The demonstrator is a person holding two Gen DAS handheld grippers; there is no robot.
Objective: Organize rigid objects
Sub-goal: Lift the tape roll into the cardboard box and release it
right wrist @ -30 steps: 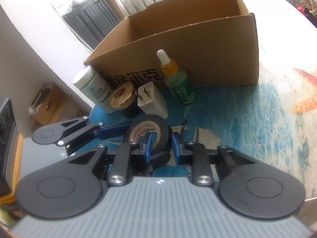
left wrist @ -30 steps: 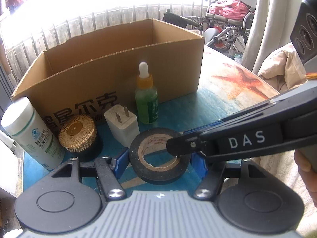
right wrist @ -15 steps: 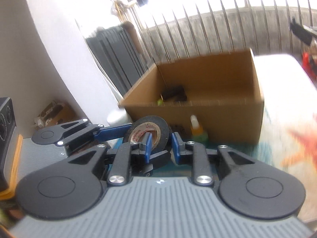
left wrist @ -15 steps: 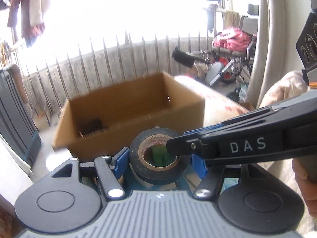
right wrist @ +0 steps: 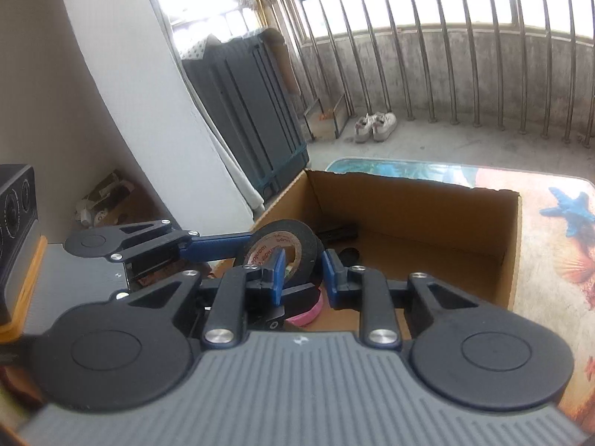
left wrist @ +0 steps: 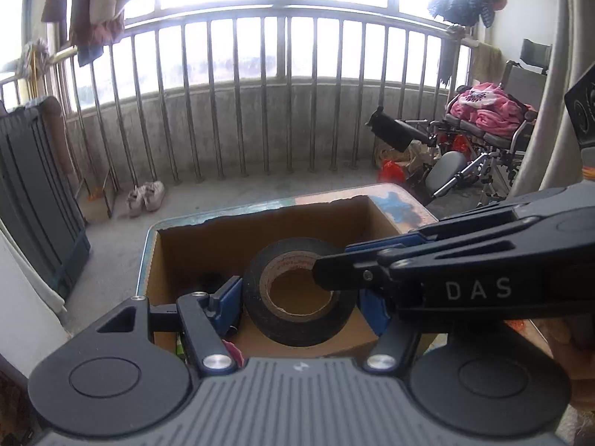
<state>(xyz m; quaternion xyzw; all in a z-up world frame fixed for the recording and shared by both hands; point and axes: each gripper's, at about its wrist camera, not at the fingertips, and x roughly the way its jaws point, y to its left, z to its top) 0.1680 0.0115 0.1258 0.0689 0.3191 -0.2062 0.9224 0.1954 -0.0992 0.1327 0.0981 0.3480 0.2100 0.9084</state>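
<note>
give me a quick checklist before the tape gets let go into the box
1. Tape roll held by both grippers: ok. The left gripper clamps its outer sides, and the right gripper pinches one wall of the ring.
2. Roll over the cardboard box opening: ok, brown box floor shows through its hole.
3. Roll below the box rim: cannot tell.
4. Landing spot bare: not ok. A pink roll and a dark item already lie in the box.
5. Box fully on the table: cannot tell, its near side is hidden.
</note>
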